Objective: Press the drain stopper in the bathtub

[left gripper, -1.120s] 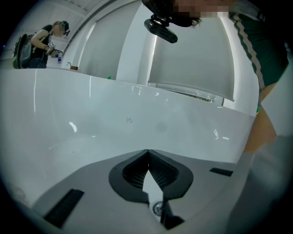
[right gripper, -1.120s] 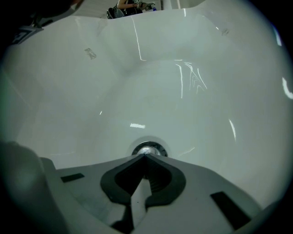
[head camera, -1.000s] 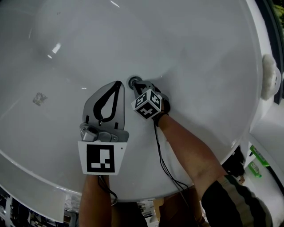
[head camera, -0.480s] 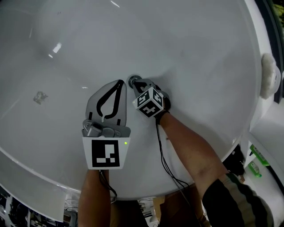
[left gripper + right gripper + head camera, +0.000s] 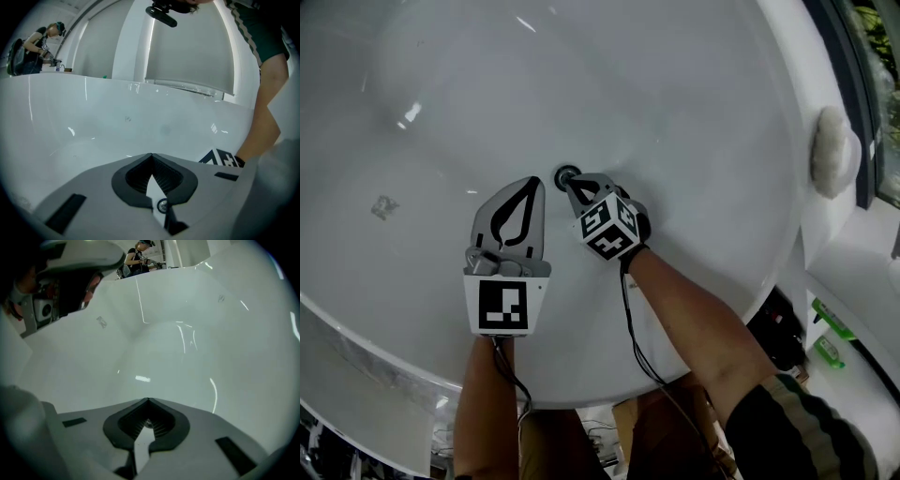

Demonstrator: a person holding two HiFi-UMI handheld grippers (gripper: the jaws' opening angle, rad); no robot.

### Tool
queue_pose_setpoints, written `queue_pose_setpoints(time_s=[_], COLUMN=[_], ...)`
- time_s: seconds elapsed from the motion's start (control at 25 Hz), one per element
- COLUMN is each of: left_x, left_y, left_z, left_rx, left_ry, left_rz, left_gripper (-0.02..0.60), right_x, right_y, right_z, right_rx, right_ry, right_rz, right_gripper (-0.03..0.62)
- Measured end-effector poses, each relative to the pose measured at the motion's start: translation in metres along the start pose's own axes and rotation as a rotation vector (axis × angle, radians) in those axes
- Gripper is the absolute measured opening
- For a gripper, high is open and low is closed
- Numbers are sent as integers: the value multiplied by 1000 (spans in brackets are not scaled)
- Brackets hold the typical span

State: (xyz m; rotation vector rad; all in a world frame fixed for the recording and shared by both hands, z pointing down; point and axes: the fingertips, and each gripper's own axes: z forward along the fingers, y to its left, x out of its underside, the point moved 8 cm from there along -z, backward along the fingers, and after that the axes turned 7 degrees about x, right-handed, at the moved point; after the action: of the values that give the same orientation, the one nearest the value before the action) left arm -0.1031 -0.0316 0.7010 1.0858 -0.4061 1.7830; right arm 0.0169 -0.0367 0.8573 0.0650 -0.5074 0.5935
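Our right gripper (image 5: pixel 572 186) is clenched tip to tip on nothing, its point at the drain stopper (image 5: pixel 563 175) on the bathtub (image 5: pixel 694 112) floor. We should press straight down on the stopper's centre so the tip doesn't skid off. Our left gripper (image 5: pixel 531 183), likewise clenched and empty, hovers just beside.

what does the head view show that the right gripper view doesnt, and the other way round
Only the head view: the dark drain stopper right at the tip of the right gripper, the person's right forearm behind it, and a round white pad at the tub's edge.

Only the right gripper view: that gripper's fingers up close, pressed together with nothing between them, and a person standing beyond the far edge of the tub.

Both: the white bathtub interior and a small grey mark on its surface.
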Motion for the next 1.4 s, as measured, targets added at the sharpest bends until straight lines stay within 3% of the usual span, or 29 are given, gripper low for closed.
queue_pose_setpoints(time_s=[0.16,0.52,0.76,0.92,1.2,1.4], left_x=[-9,-54,-109,-145,-206,-262], left_y=[-1,-29,-48,-55,-86,-121], left_z=[-12,-47,-80,-108,-153,-202], left_rx=[-17,22,72,88,110,113], left_ry=[0,-8,-65,-103,-97,-100], left_rz=[2,44,115,104,194,181], left_gripper=[8,8,8,9,8,8], right_x=[-14,-53,-88,-114,-153,-175], right_y=[-4,1,5,11,26,47], right_z=[-29,-111,-196,-259,-374,-464], right_rx=[5,-3,20,52,69,63], right_ry=[-33,-134,-258,-357,-497,-546], right_rz=[22,81,166,215,211,183], right_gripper=[15,15,15,15,15,15])
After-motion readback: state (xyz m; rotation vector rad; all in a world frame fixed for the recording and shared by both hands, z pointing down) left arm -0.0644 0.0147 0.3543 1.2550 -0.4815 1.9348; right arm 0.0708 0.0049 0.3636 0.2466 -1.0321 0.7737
